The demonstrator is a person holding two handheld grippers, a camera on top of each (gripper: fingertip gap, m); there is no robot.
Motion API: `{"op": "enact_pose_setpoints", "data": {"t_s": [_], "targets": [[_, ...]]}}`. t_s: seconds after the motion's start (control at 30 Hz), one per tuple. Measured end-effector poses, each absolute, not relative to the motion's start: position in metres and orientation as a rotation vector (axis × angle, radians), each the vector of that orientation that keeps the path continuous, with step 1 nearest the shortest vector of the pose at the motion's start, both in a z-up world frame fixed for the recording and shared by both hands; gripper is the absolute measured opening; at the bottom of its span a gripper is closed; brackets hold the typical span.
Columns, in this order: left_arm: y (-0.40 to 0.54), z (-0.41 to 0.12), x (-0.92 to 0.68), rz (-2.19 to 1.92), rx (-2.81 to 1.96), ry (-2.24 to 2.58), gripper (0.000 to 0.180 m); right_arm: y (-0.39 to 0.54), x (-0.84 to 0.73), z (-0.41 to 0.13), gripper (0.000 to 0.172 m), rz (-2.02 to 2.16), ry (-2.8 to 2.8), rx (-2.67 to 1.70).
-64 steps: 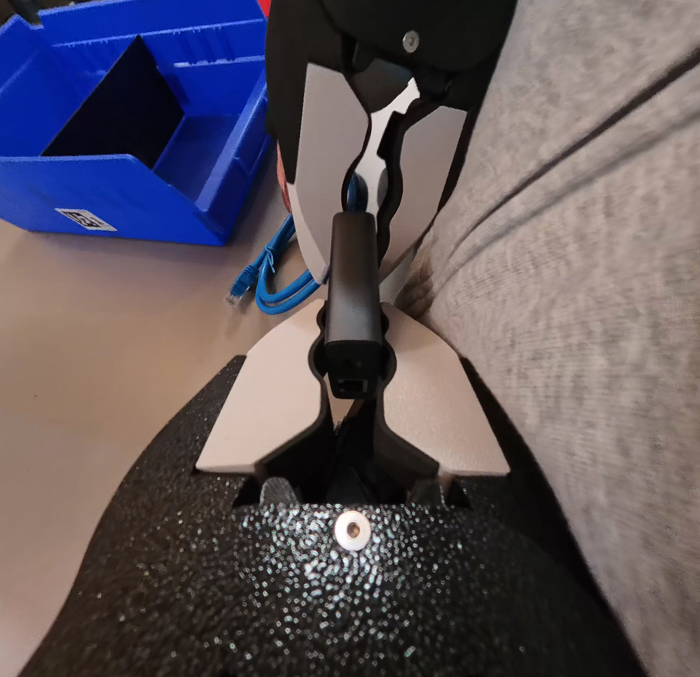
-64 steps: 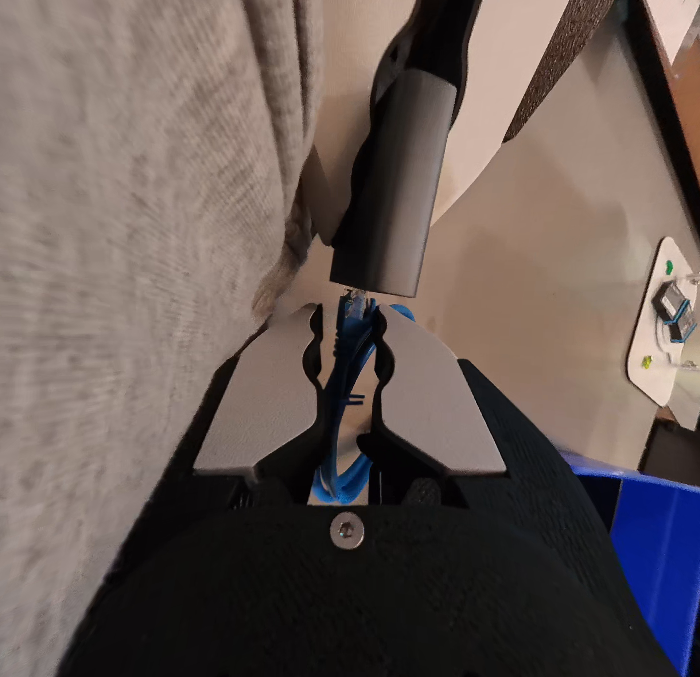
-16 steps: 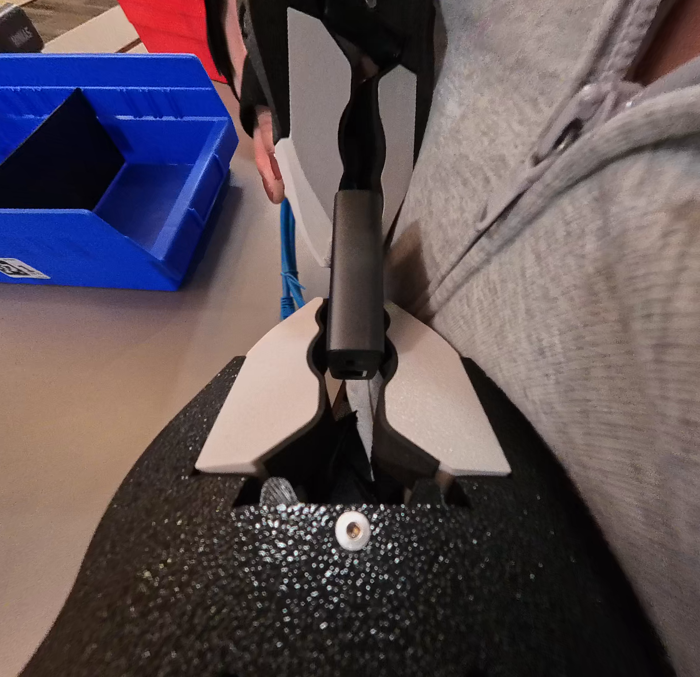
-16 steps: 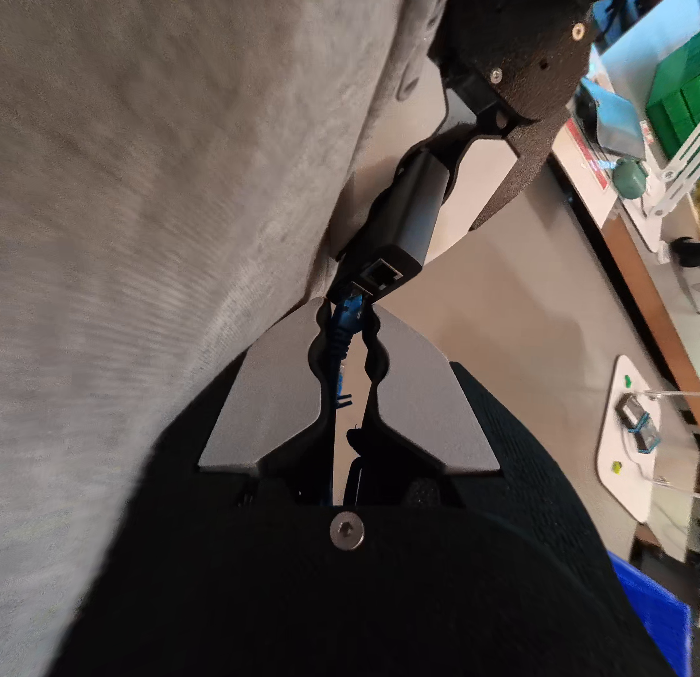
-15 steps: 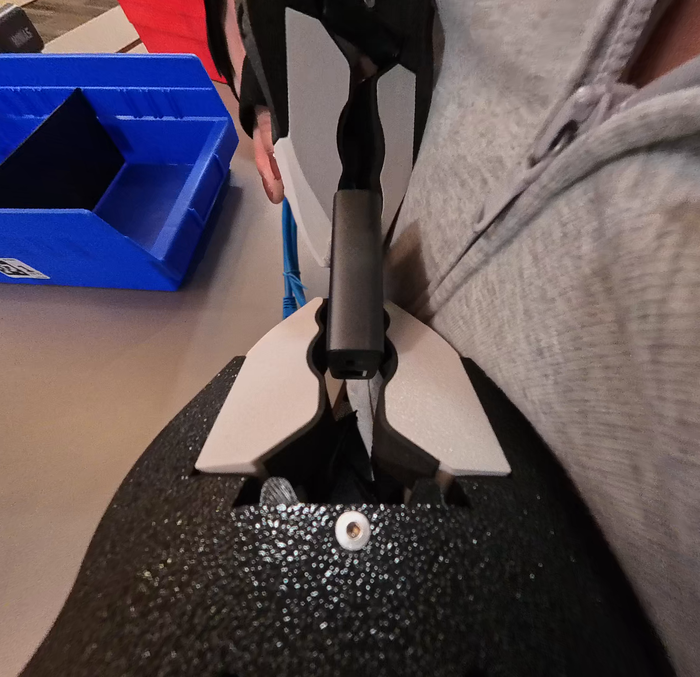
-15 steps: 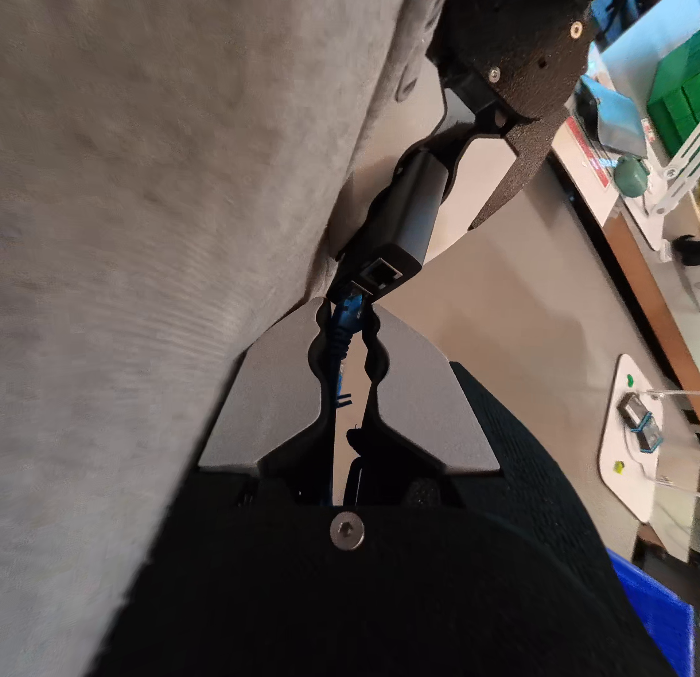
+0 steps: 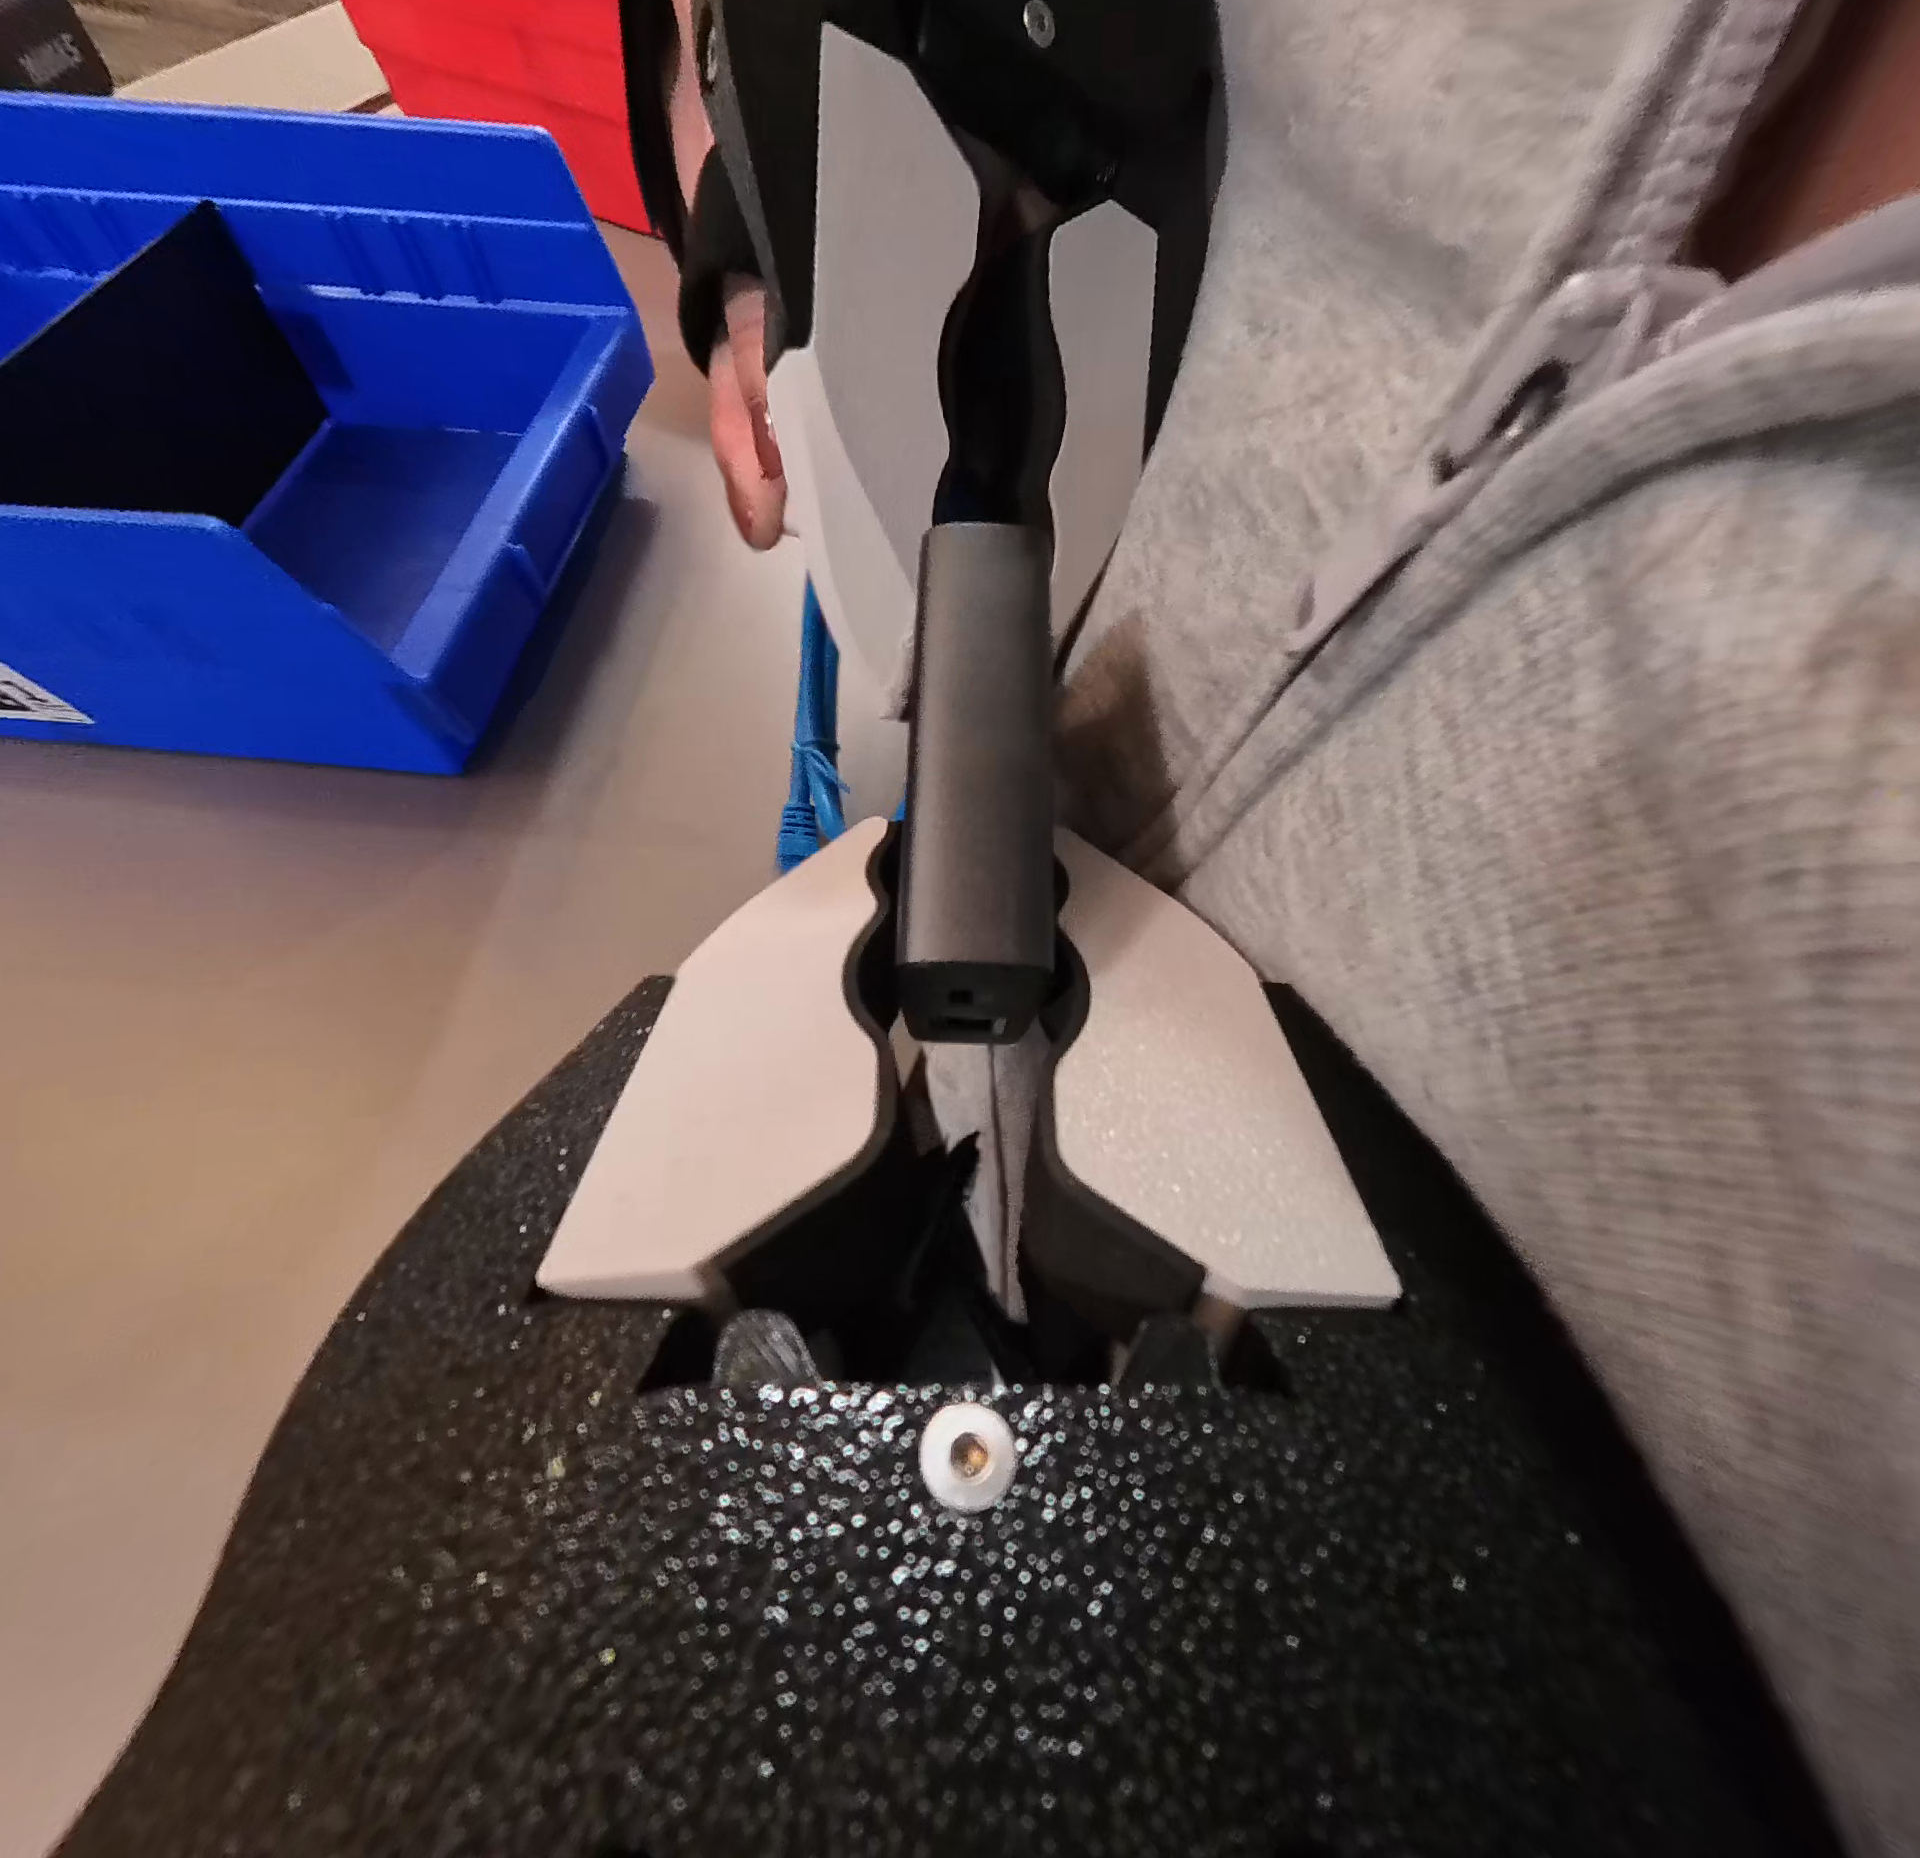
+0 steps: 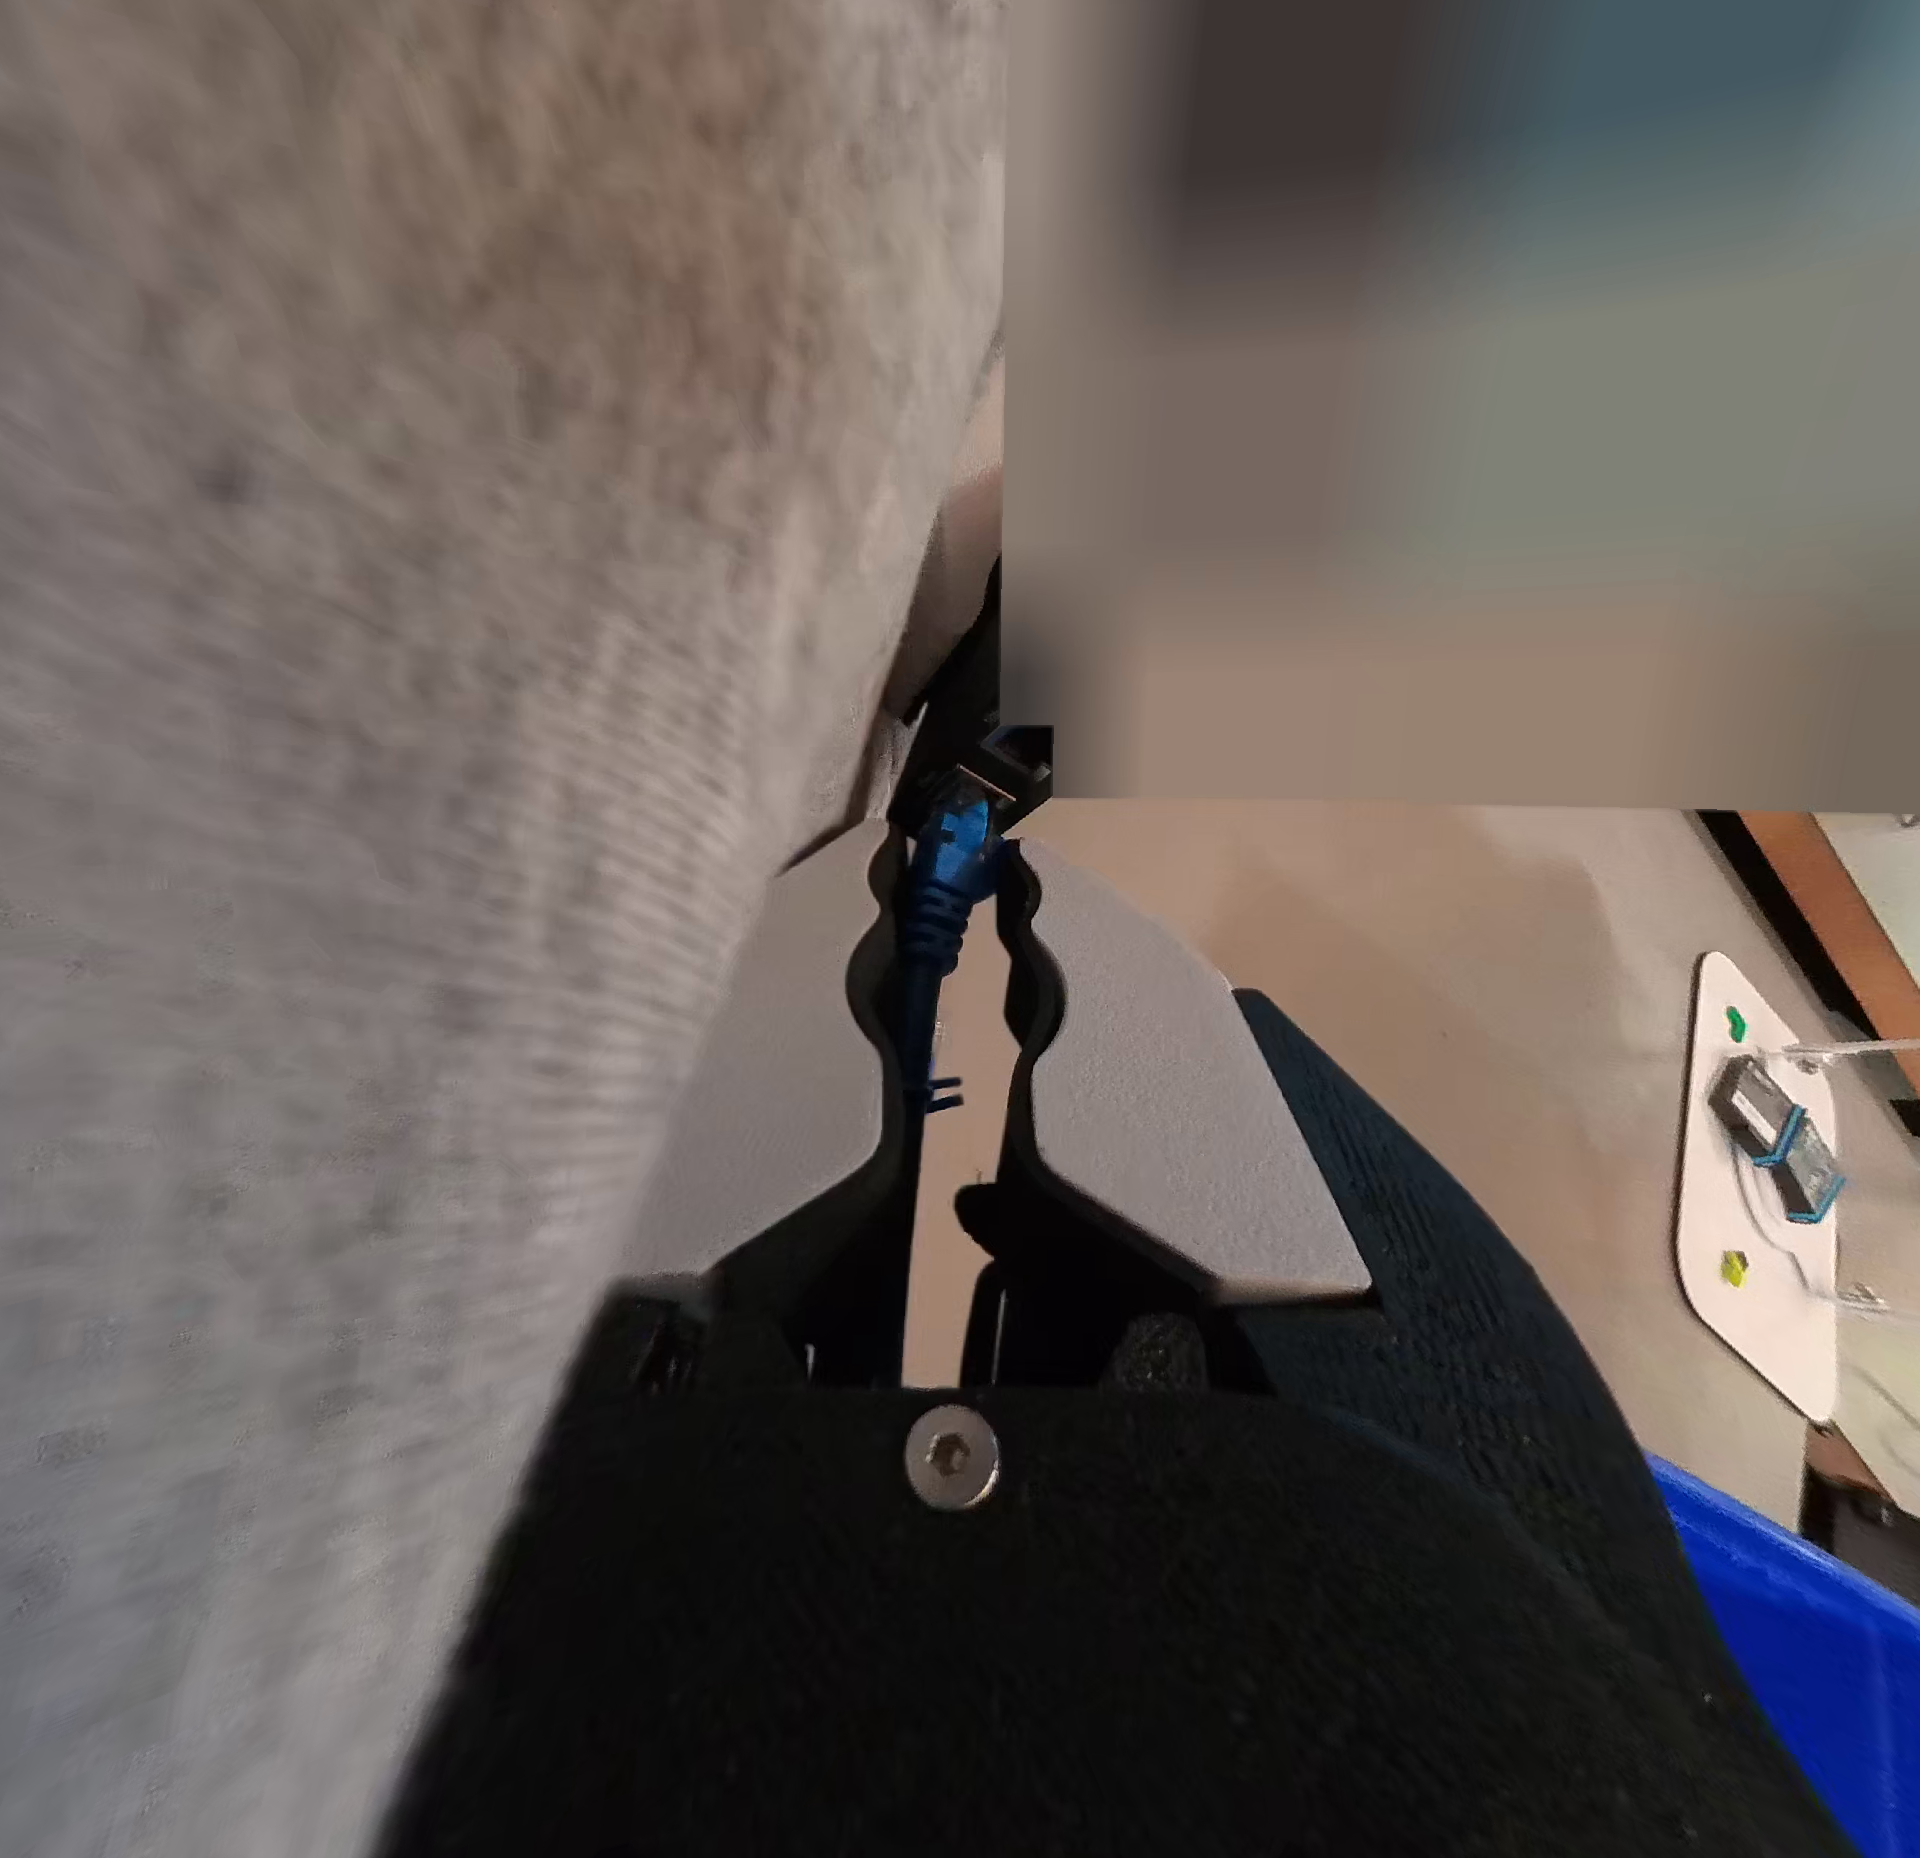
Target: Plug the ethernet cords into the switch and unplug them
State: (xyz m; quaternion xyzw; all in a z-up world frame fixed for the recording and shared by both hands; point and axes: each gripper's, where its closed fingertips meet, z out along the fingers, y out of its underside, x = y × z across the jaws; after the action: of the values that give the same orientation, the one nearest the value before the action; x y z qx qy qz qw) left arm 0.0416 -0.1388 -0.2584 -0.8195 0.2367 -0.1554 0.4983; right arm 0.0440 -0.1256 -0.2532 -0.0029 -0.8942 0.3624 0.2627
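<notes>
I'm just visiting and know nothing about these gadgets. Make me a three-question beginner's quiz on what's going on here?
1. True or false: the left gripper is clamped on a dark grey, bar-shaped switch.
2. What colour is the ethernet cord between the right gripper's fingers? A) red B) blue C) yellow
3. Fill in: on the table, left of the grippers, stands an open ____ bin.

Key: 1 true; 2 B; 3 blue.
</notes>
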Motion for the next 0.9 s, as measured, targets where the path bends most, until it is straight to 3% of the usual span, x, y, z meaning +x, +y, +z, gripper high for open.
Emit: {"op": "enact_pose_setpoints", "data": {"t_s": [0.03, 0.17, 0.3, 0.43, 0.63, 0.9], "targets": [[-0.137, -0.26, 0.038, -0.354, -1.989, 0.574, 0.022, -0.124, 0.04, -0.255, 0.015, 0.98, -2.416, -0.024], [-0.134, -0.264, 0.026, -0.376, -2.036, 0.449, 0.022, -0.119, 0.026, -0.259, 0.018, 1.019, -2.408, -0.224], [-0.133, -0.268, 0.022, -0.357, -2.075, 0.407, 0.022, -0.117, 0.025, -0.274, 0.04, 0.943, -2.508, -0.396], [-0.132, -0.271, 0.021, -0.307, -2.132, 0.438, 0.022, -0.111, 0.026, -0.29, 0.029, 0.732, -2.61, -0.404], [-0.129, -0.268, 0.01, -0.1, -2.196, 0.542, 0.022, -0.101, 0.015, -0.29, 0.03, 0.479, -2.559, -0.3], [-0.126, -0.253, -0.025, 0.168, -2.15, 0.462, 0.022, -0.086, -0.011, -0.265, 0.063, 0.452, -2.308, -0.301]]}}
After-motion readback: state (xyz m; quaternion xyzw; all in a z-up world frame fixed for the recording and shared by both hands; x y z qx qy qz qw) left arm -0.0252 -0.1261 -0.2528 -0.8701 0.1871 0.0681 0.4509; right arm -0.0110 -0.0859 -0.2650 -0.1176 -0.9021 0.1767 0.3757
